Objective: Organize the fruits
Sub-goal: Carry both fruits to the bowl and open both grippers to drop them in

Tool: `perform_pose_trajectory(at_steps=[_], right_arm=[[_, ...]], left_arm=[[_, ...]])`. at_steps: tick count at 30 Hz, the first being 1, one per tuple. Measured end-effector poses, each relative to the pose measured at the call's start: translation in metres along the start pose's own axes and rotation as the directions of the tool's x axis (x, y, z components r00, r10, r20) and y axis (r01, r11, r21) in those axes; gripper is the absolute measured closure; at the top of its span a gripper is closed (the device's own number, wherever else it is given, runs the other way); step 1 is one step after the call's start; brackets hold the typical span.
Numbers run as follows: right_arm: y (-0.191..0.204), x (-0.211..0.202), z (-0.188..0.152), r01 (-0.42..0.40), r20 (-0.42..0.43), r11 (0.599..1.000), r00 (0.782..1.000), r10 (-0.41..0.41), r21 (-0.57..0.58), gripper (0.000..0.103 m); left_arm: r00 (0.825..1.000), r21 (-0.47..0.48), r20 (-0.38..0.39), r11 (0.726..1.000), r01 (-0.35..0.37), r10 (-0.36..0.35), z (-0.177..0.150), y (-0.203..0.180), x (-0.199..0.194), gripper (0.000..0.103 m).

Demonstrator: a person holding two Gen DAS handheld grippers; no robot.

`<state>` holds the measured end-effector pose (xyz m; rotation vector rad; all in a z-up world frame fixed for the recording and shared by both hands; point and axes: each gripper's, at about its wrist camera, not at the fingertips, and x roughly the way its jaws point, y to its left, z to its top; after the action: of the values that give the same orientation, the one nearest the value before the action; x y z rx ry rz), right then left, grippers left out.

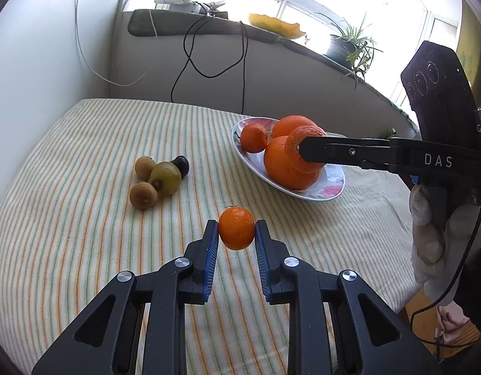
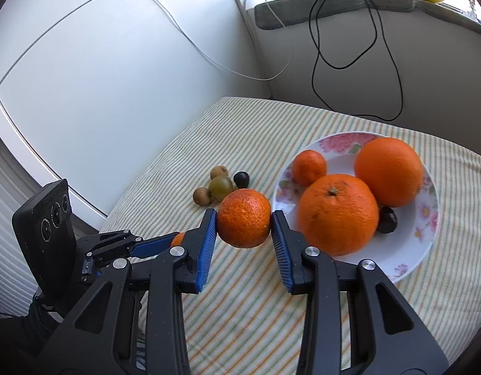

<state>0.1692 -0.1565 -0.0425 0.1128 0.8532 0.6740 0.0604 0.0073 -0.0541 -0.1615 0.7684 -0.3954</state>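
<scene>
Striped-cloth surface (image 1: pixel 115 250) carries a floral plate (image 2: pixel 406 250) with two large oranges (image 2: pixel 337 215) and a mandarin (image 2: pixel 309 167). Right gripper (image 2: pixel 244 223) clamps a mid-sized orange (image 2: pixel 243 222) beside the plate; left gripper (image 1: pixel 236 231) clamps a small tangerine (image 1: pixel 236 228) above the cloth.

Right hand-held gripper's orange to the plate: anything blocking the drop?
Partly. The plate already holds two big oranges, a small one and a dark fruit. The right hand-held gripper has bare plate only at the near rim.
</scene>
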Motion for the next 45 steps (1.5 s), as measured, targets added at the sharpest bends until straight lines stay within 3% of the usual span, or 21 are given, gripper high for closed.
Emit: perform_pose_trajectory(at_steps=[9,23,45], right_arm=[[-0.039,-0.03,-0.003,0.069,0.029,0.996,0.997,-0.07,0.05,0.066],[-0.084,-0.039,-0.007,0.122,0.026,0.987,0.992,-0.126,0.107,0.066],[-0.114,-0.029,-0.003,0.119,0.003,0.984,0.993,-0.121,0.129,0.066]], left_arm=[[0.999,0.058,0.001,0.997,0.042,-0.043,0.014,-0.034,0.016,0.081],[0.995,0.13,-0.01,0.987,0.1,-0.099,0.028,-0.087,0.045,0.081],[0.994,0.178,-0.023,0.978,0.105,-0.102,0.041,-0.12,0.072,0.081]])
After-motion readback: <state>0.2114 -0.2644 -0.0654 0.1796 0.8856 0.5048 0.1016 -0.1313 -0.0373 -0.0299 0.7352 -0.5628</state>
